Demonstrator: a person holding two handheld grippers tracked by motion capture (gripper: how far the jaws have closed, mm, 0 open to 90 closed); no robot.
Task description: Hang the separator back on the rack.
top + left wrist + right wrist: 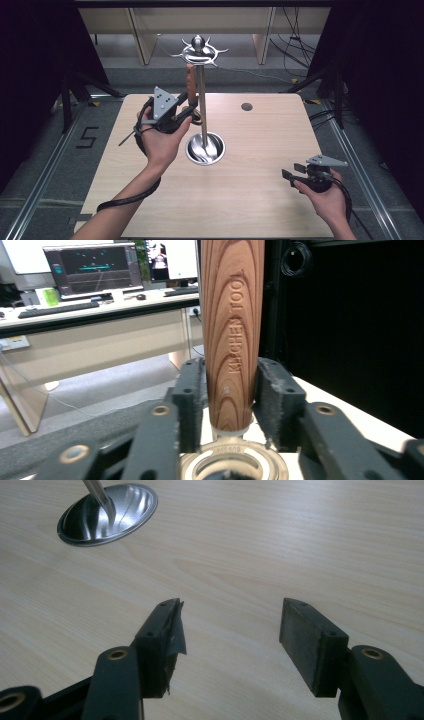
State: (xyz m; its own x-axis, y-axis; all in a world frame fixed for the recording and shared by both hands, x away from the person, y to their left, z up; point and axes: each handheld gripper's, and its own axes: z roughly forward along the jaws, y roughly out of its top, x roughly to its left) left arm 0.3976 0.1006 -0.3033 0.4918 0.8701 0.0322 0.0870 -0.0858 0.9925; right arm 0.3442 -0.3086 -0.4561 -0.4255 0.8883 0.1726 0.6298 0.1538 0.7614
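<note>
1. Nearest me, lower right of the high view: my right gripper (290, 175) hangs low over the bench (250, 210). Its jaws stand wide with only bare wood between them, and that is clear in the right gripper view (230, 630) too.
2. Centre of frame, the shiny stand base (205, 148) sits on the bench with its pole (202, 100) rising straight up. The base is well apart from the right hand, at the upper left of the right gripper view (107, 515).
3. Just left of the pole, my left gripper (187, 107) is raised and is the one on the job. The wooden handle (232, 315) stands right between its jaws.
4. The long axis of the handle (191, 80) runs vertically, parallel to the pole and just beside it. The jaws meet it square-on from the left, low on its length.
5. Jaw state on the left: narrow, with pads hugging both flanks of the handle. I can't tell whether they press or merely flank it.
6. Farthest, top centre: the hook crown (199, 50). The handle's upper end reaches just beneath it, but whether it hangs from a hook I can't make out.
7. My read is that the next move is a straight pull away from the pole, leftward.
</note>
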